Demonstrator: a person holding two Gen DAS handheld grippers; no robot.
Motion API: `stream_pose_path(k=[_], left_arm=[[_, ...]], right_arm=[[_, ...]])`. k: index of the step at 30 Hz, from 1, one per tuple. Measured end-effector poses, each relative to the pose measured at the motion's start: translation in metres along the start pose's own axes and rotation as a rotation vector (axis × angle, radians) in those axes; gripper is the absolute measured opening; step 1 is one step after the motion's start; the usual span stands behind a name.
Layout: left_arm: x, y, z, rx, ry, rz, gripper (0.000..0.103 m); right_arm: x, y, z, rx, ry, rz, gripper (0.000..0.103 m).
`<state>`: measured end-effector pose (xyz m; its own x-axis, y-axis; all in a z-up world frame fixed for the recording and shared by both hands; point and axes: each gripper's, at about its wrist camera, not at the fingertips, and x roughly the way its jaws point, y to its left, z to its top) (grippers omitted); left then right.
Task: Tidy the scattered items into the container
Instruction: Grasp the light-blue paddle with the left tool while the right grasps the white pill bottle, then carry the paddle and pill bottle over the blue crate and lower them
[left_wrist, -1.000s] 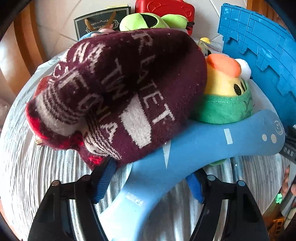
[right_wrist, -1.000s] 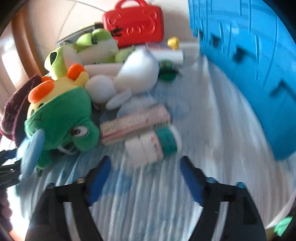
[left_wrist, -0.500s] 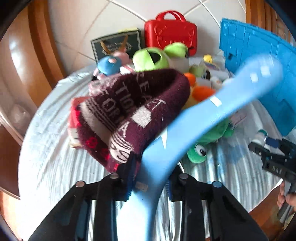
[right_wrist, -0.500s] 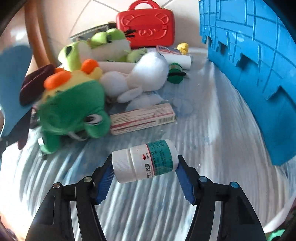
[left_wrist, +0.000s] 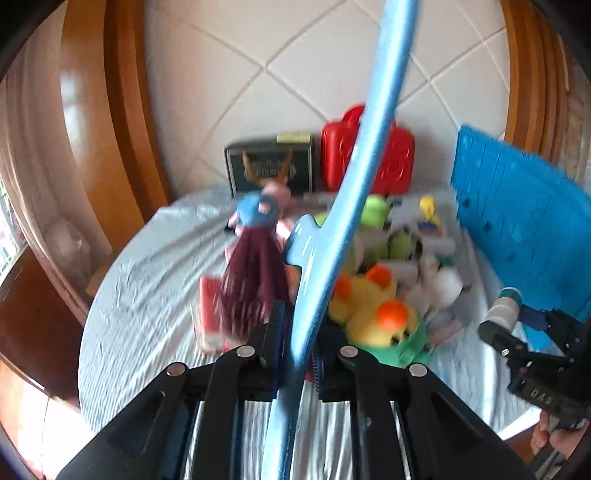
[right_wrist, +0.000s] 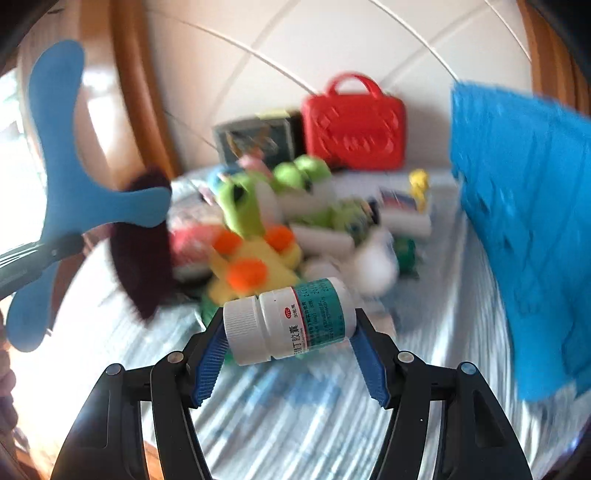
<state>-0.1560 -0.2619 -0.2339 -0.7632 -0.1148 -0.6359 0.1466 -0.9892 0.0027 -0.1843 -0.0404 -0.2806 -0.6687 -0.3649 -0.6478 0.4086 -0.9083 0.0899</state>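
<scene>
Left wrist view: left gripper (left_wrist: 298, 354) is clamping its jaws on a blue boomerang (left_wrist: 334, 236), which is standing edge-on and running up past the top of frame. Maroon sock (left_wrist: 255, 284) is hanging blurred just left of the boomerang, touching the left finger; can't tell whether it's pinched too. Beyond, on the grey cloth-covered table (left_wrist: 147, 295), a toy pile is sitting: yellow plush w/ orange tufts (left_wrist: 373, 310) near right, red case (left_wrist: 391, 158) and dark box (left_wrist: 271, 168) far against the wall. Blue container (left_wrist: 524, 229) is standing at far right. Right gripper (left_wrist: 515, 314) is showing at right edge w/ a pill bottle (left_wrist: 504, 306) in it.

Right wrist view: right gripper (right_wrist: 290, 345) is gripping the pill bottle (right_wrist: 288, 319) sideways, jaws closed on its ends, white cap to the left, held above the table (right_wrist: 295, 424). Blue container (right_wrist: 524, 229) is filling the right side, blurred. Boomerang (right_wrist: 70, 184) is showing flat-on at far left w/ sock (right_wrist: 142, 251) hanging beside it. Yellow plush (right_wrist: 255, 262) and red case (right_wrist: 354, 125) are sitting beyond the bottle.
</scene>
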Motion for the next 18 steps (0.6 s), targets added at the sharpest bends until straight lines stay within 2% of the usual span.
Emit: stream_pose_path(k=[4,8,18], left_arm=[[-0.005,0.002,0.03,-0.036,-0.03,-0.015,0.01],[-0.003,0.002,0.045,-0.047,-0.043,-0.005,0.009],[0.021,-0.006,0.071,0.025,-0.079,-0.036,0.008]], right_arm=[[-0.015,0.013,0.036,-0.022,-0.066,0.024,0.064],[-0.027,0.023,0.066,-0.041,-0.123,0.021,0.064],[-0.027,0.036,0.116,-0.018,-0.183,-0.021,0.064]])
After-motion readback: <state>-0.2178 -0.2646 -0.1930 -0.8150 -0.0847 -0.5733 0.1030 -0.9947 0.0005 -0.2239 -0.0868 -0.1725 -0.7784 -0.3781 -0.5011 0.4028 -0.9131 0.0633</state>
